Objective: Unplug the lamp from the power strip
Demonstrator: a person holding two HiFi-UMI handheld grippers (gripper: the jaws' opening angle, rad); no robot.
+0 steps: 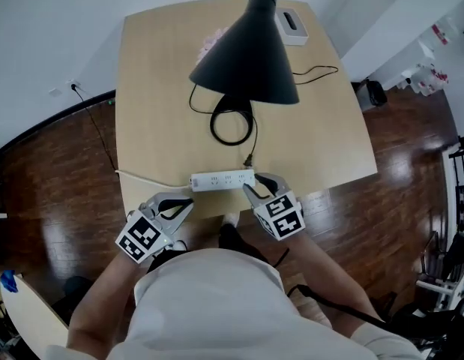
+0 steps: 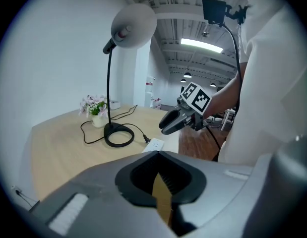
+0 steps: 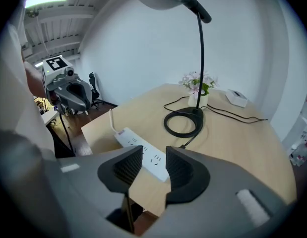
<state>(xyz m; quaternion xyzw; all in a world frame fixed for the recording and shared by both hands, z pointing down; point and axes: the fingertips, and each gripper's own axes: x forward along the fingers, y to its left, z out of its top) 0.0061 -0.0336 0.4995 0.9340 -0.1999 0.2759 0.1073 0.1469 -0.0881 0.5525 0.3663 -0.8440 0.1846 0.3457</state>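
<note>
A black desk lamp stands on the wooden table, its ring base behind the white power strip. The lamp's black plug lies on the table just behind the strip's right end, not in a socket; in the right gripper view the plug lies beside the strip. My right gripper is open at the strip's right end, and between its jaws there is nothing. My left gripper hovers, shut and empty, at the table's near edge, left of the strip.
A small pot of pink flowers and a white box stand at the table's far side. The lamp's cord loops across the table. The strip's white cable runs off to the left. Dark wooden floor surrounds the table.
</note>
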